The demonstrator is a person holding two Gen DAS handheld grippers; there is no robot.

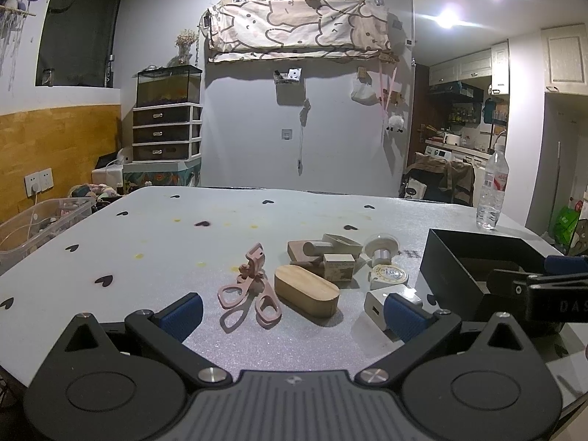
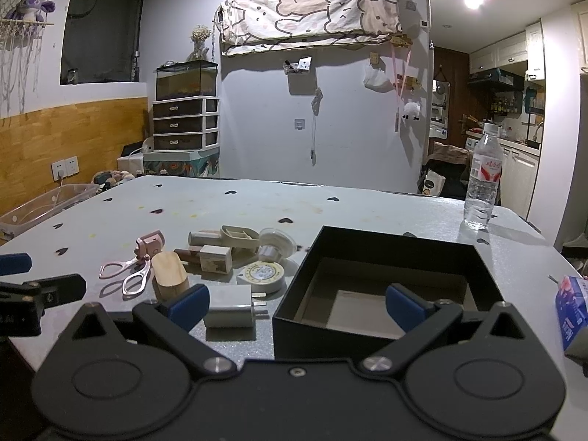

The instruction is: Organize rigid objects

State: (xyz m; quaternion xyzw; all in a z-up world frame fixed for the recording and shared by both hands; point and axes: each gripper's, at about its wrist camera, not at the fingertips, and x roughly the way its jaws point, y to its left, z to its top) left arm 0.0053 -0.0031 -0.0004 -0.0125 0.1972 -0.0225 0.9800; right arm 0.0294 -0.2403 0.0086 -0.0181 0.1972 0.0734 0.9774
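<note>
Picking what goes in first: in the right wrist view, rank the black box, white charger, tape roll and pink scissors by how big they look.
1. black box, clearly largest
2-4. white charger, pink scissors and tape roll look alike; the charger lies nearest the camera, so no ranking.

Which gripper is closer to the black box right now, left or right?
Right. The right gripper hangs open at the black box, one finger over its near rim. The left gripper is open beside it, before the pink scissors and wooden block.
</note>
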